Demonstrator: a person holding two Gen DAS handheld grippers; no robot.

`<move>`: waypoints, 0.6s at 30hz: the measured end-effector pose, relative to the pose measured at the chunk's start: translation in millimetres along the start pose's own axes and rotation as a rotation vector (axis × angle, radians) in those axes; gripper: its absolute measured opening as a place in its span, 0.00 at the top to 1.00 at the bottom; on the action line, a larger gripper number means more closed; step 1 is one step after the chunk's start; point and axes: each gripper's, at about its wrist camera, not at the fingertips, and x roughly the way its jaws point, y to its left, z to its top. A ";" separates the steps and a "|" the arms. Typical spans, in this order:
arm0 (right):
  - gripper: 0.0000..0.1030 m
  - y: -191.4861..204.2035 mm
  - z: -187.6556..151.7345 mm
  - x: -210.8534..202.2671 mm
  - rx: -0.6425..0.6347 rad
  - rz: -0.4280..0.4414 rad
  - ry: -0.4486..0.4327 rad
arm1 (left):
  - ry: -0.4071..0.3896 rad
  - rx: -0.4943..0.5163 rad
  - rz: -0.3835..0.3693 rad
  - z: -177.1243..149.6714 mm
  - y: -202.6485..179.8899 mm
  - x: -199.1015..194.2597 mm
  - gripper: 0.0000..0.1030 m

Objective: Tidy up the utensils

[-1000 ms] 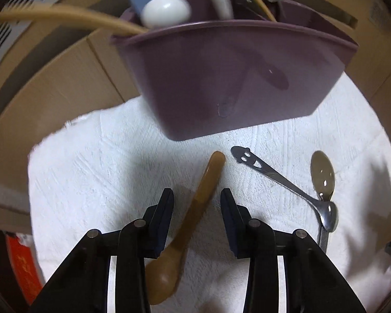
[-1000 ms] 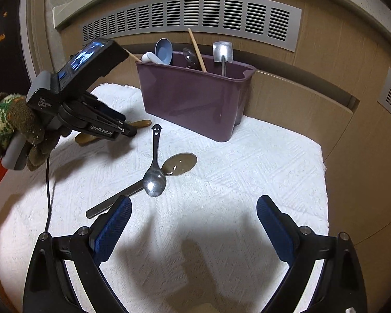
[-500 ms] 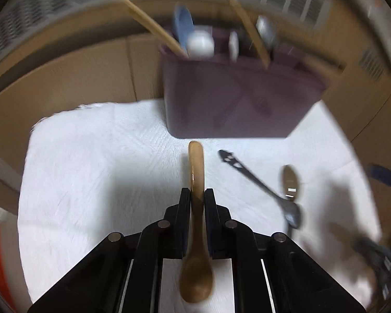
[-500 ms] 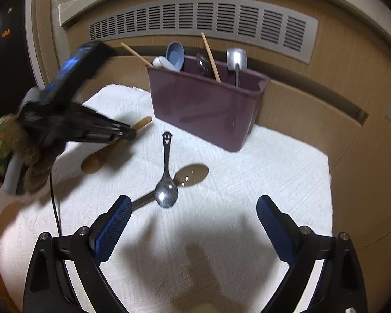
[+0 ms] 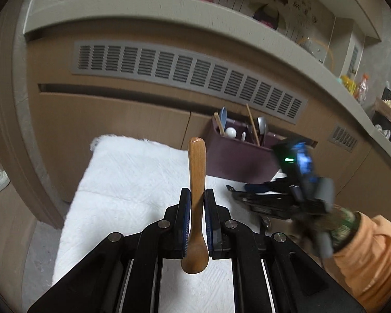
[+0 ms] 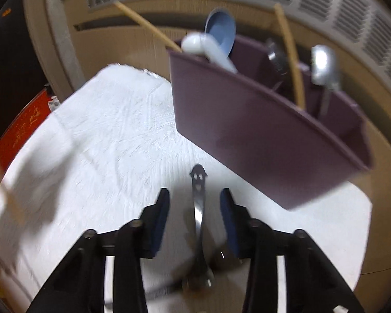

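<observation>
On the white towel [image 6: 117, 135] before the purple caddy [image 6: 260, 140], the left gripper [image 5: 195, 206] clamped a light, stiff wooden spoon [image 5: 196, 172] mid-handle, while the right gripper's [image 6: 194, 203] jaws were closing around the thin, probably slippery metal spoon [image 6: 198, 203], not yet touching.

A warm honey-brown wooden spoon [image 5: 195, 195] shows against the white cloth [image 5: 122, 182] with its woven diamond texture. The utensil caddy [image 6: 260, 140] is dull plum purple, holding a pale blue spoon [image 6: 221, 30] and a white one [image 6: 195, 43]. The steel spoon [image 6: 198, 198] has a smiley face cut into its handle. The sleeve [image 5: 370, 255] is orange.
</observation>
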 end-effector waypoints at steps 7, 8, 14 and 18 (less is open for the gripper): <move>0.75 -4.5 14.1 31.6 0.046 -0.005 0.023 | -0.012 -0.007 -0.019 0.4 3.5 -1.9 0.89; 0.75 -2.4 15.1 32.6 0.030 -0.014 0.022 | -0.010 -0.011 -0.019 0.5 4.0 -1.0 0.89; 0.85 10.0 5.5 19.8 -0.033 -0.031 0.005 | 0.010 -0.006 -0.022 -2.3 -4.4 11.0 0.89; 0.85 10.0 -16.2 -27.3 -0.020 0.005 -0.089 | 0.021 0.013 -0.029 -2.3 -15.1 12.8 0.89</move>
